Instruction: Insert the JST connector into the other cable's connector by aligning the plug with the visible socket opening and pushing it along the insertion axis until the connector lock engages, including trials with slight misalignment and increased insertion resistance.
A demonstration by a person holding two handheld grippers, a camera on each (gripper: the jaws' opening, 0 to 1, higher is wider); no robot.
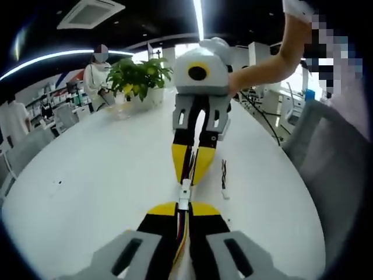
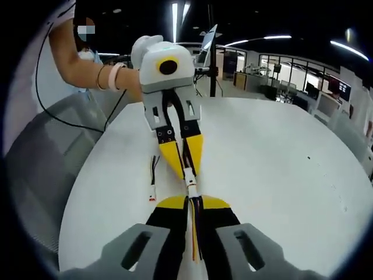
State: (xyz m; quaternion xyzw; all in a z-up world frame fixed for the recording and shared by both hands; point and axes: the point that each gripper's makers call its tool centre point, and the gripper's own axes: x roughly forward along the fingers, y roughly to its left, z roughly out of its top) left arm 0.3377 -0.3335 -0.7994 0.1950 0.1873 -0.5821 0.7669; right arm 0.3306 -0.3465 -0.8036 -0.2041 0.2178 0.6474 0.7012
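Nearby, a spare cable [image 1: 223, 178] lies beside the joined connectors [image 1: 185, 192].

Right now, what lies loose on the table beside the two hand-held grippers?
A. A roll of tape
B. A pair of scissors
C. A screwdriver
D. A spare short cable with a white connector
D: a spare cable lies on the table, apart from both grippers.

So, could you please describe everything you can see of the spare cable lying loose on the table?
The spare cable is a short bundle of thin wires, dark with some yellow and red, ending in a small white plug. It lies flat on the white table, roughly straight, beside the two hand-held grippers and apart from them. Nothing grips it.
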